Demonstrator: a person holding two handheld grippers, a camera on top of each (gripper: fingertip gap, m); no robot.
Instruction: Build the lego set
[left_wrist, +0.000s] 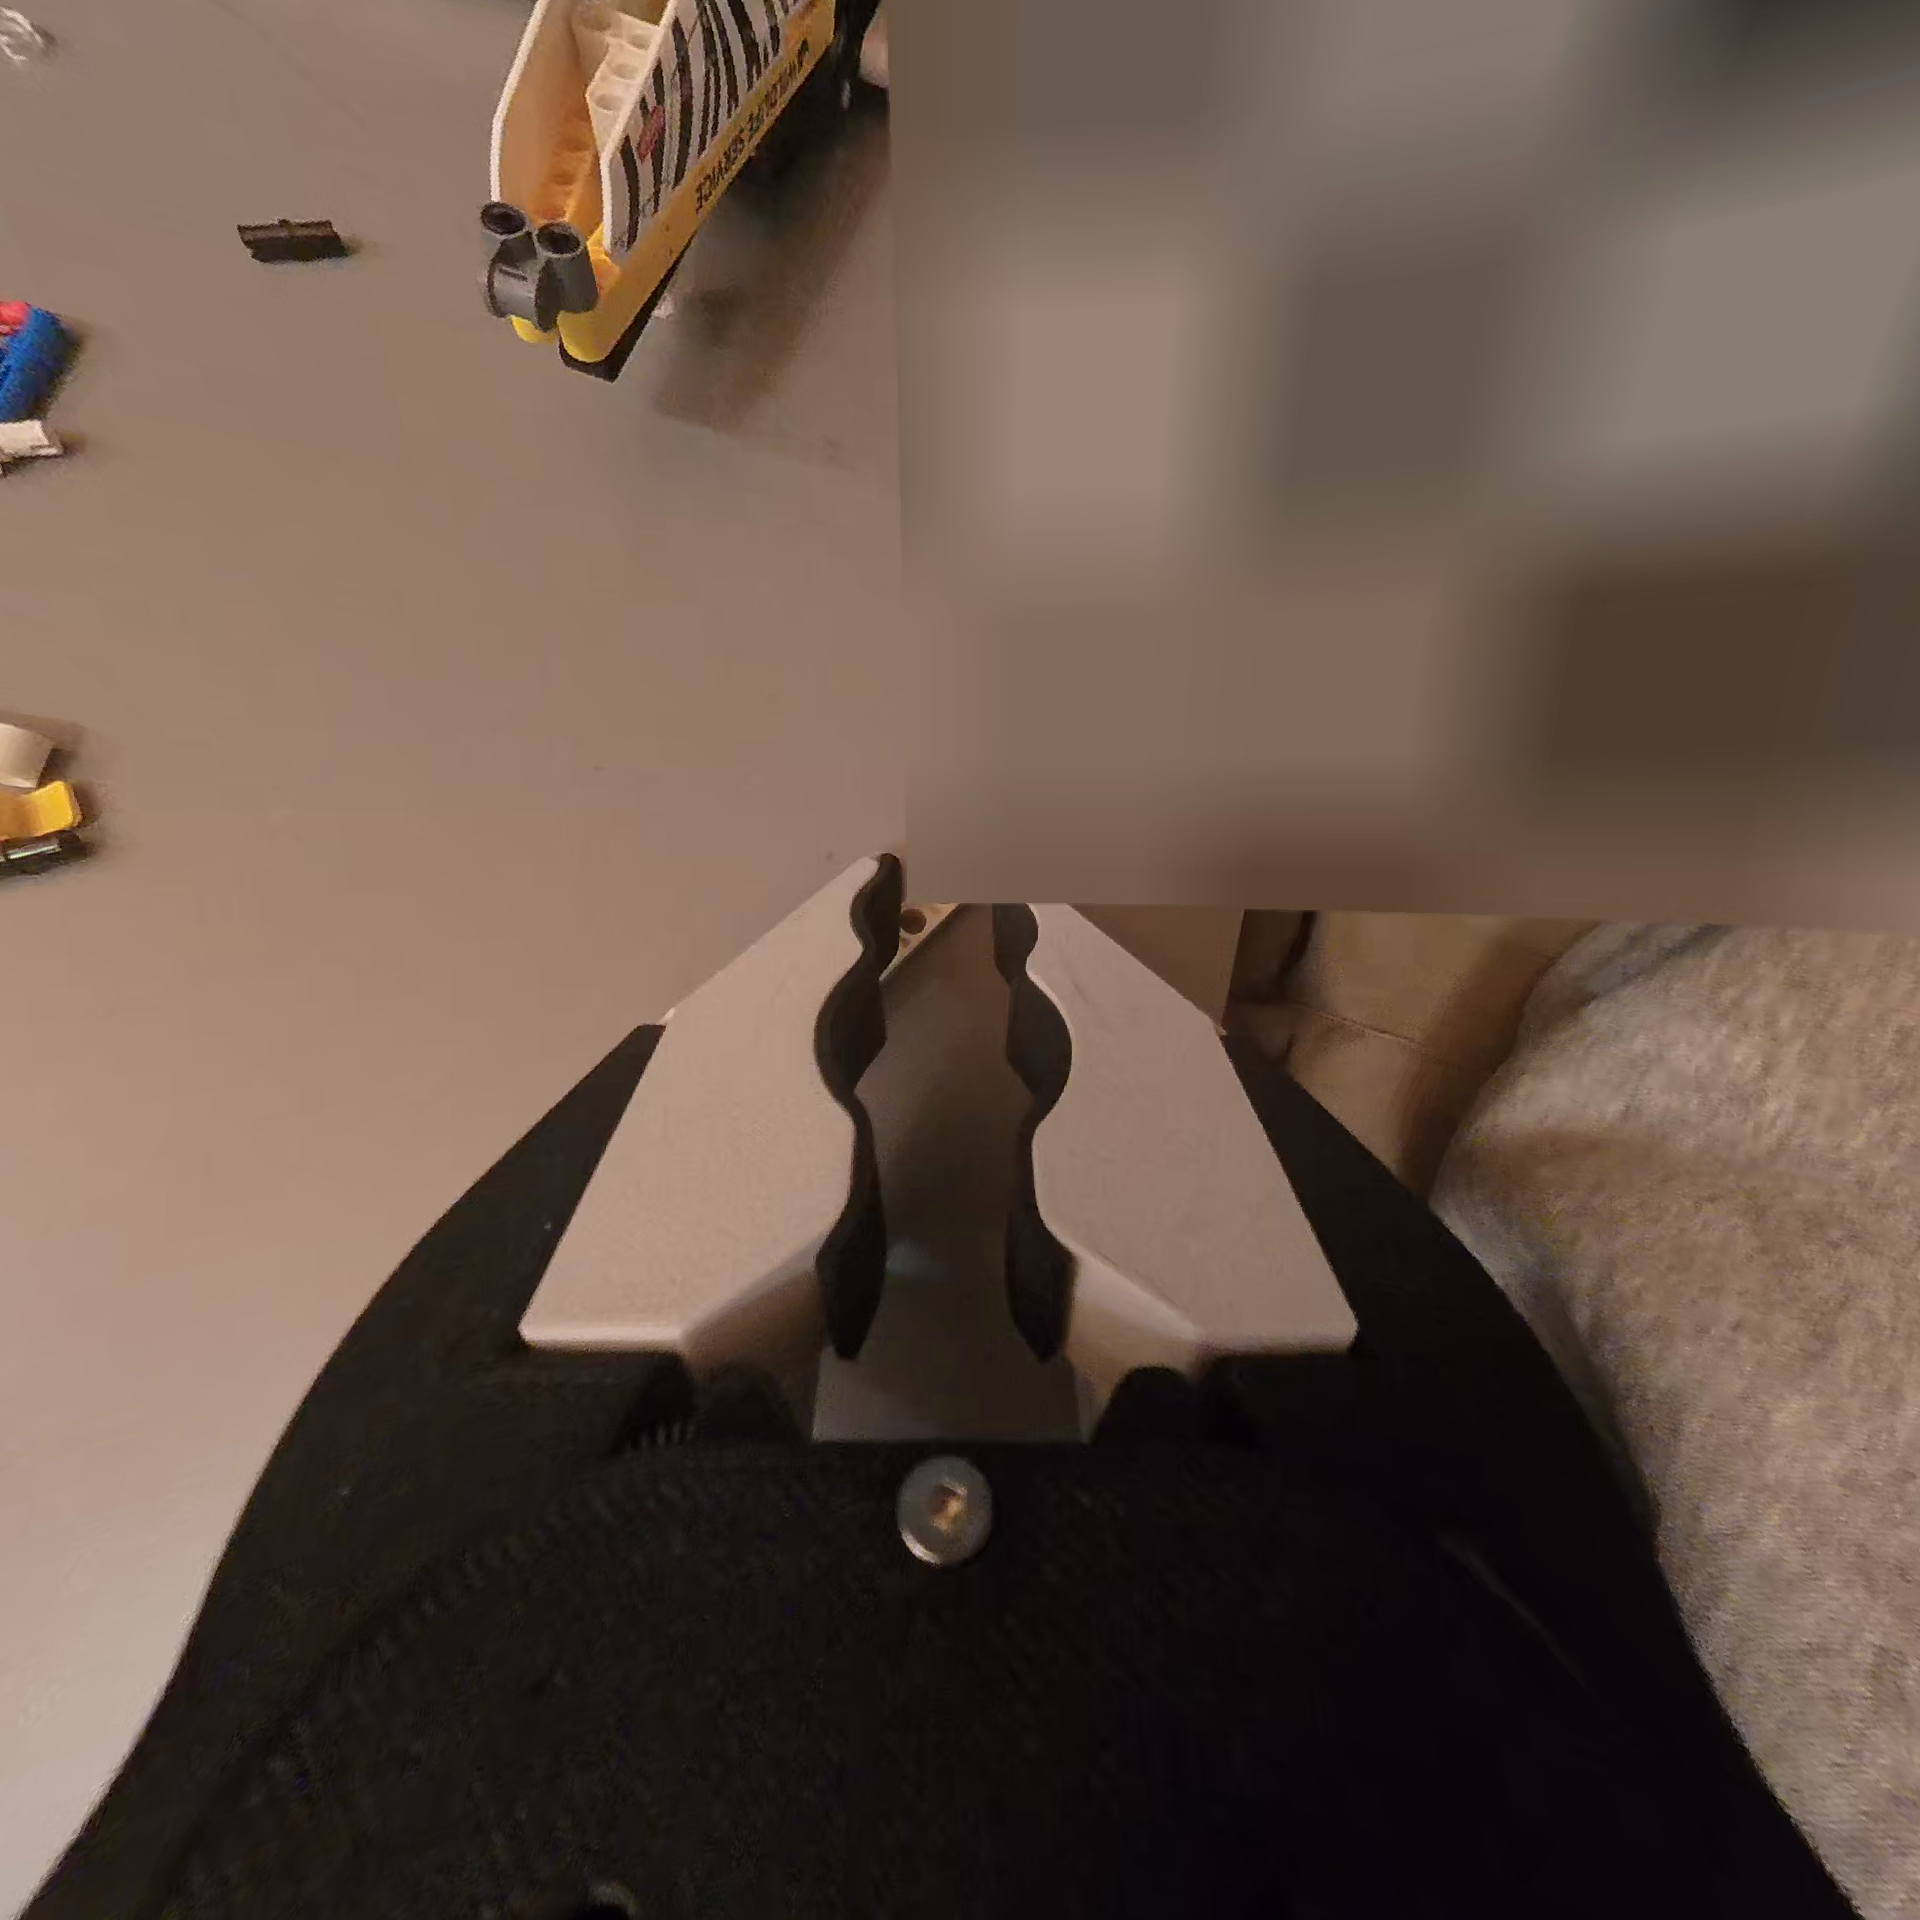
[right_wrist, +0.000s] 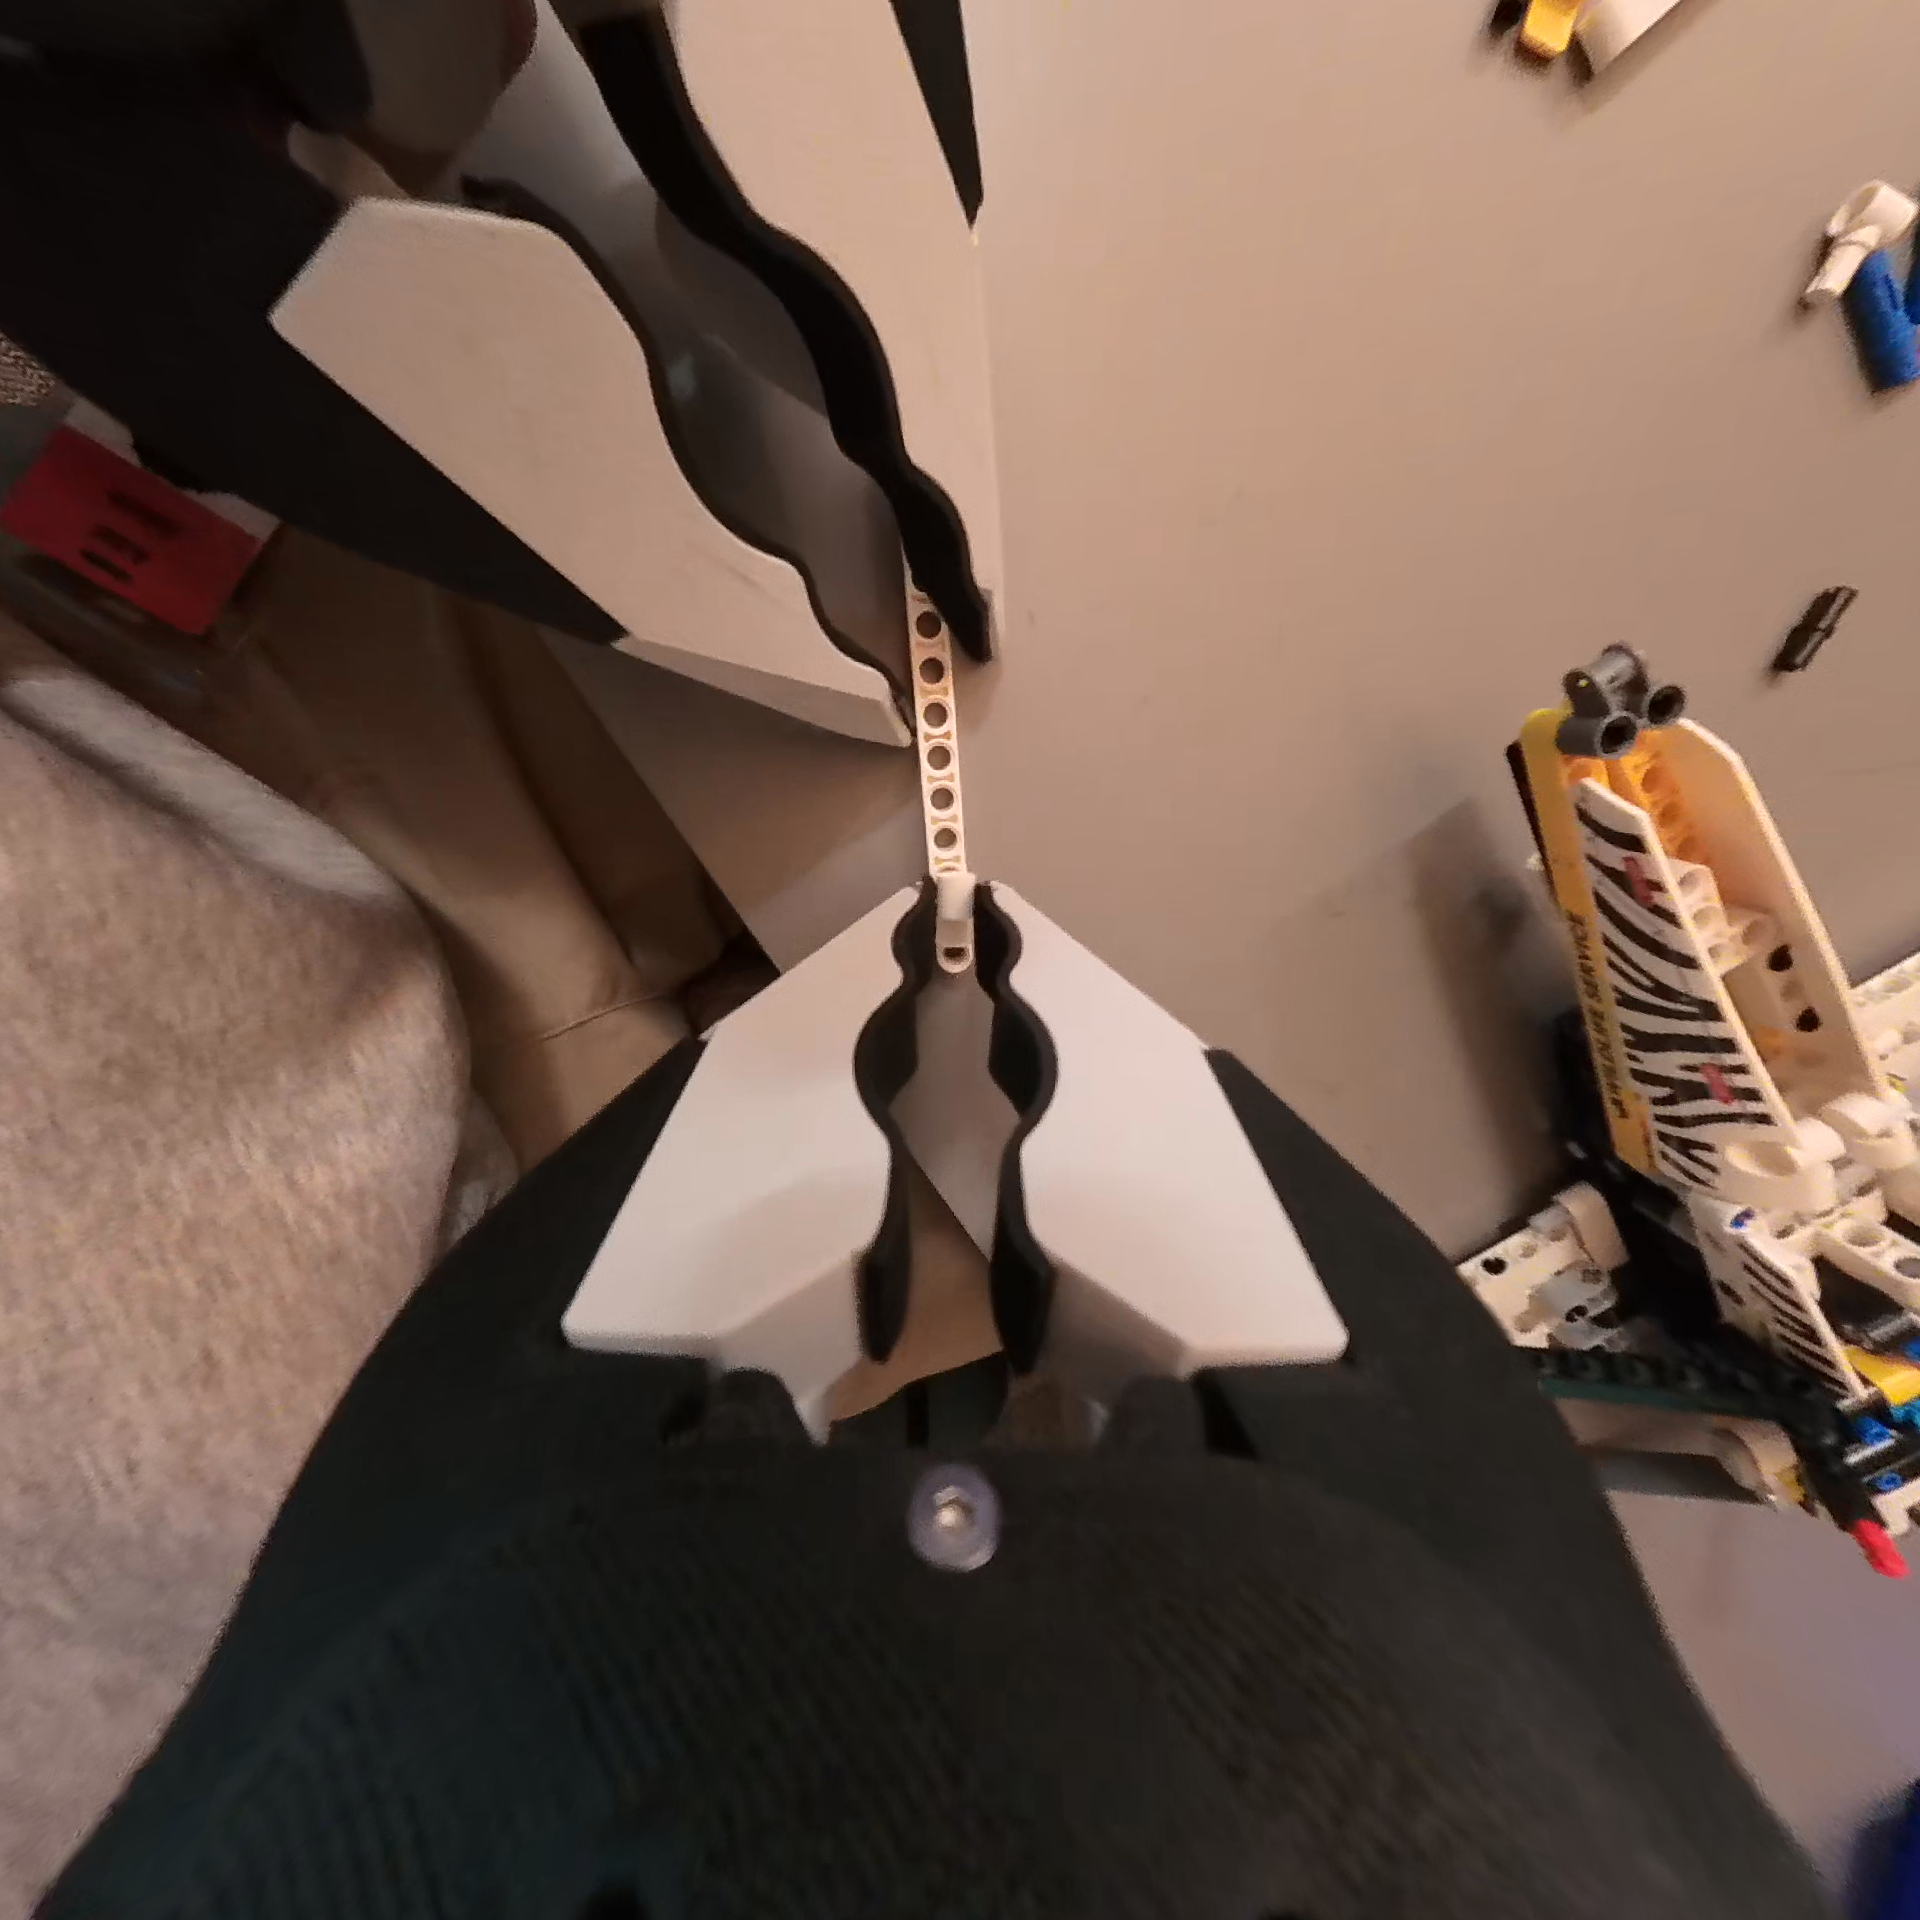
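Observation:
A long white holed beam (right_wrist: 938, 748) hangs in the air between my two grippers, over the edge of the grey table (right_wrist: 1299, 416). My right gripper (right_wrist: 954, 920) is shut on a small white connector (right_wrist: 953, 906) at the beam's near end. My left gripper (right_wrist: 935, 665) comes in from the upper left and is shut on the beam's far end. In the left wrist view my left gripper (left_wrist: 945, 906) has its tips partly behind a blurred patch. The zebra-striped yellow and white model (right_wrist: 1714, 987) stands on the table at the right; it also shows in the left wrist view (left_wrist: 644, 156).
A grey two-hole connector (right_wrist: 1616, 717) caps the model's end. Loose on the table lie a small black piece (right_wrist: 1813, 629), blue pieces (right_wrist: 1886, 301) and a yellow piece (left_wrist: 36, 810). Grey cloth (right_wrist: 156, 1039) and a red box (right_wrist: 114, 530) lie beyond the table edge. Less than 4 cm separates the two grippers' tips. Between my left fingertips and the yellow piece (left_wrist: 36, 810) there is roughly 12 cm.

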